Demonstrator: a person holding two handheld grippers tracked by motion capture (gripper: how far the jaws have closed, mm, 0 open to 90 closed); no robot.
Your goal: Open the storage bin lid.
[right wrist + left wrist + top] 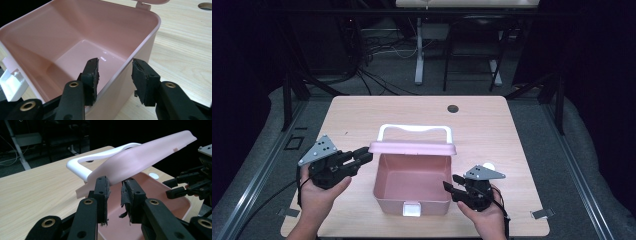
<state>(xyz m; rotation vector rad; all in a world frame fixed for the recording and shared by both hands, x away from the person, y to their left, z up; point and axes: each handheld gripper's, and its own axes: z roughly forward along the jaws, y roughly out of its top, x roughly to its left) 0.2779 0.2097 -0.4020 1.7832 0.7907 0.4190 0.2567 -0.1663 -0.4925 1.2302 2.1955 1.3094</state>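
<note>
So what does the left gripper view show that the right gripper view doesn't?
Left gripper view alone: the raised pink lid, its corner between the left gripper jaws, the white handle, and the right gripper beyond. Right gripper view alone: the bare box floor, the white latch, and the jaws astride the side wall, pads apart from it. Both: the pink box and the wooden table.

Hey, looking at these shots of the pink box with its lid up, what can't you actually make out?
- Left gripper on the lid: in the left gripper view the fingers flank the lid's corner; whether they press it is unclear.
- Hinge: in the high view the raised lid hides it.
- Box outside: in the right gripper view the frame edges cut off the walls.
- Latch: too small in the high view; cut by the left edge in the right gripper view.
</note>
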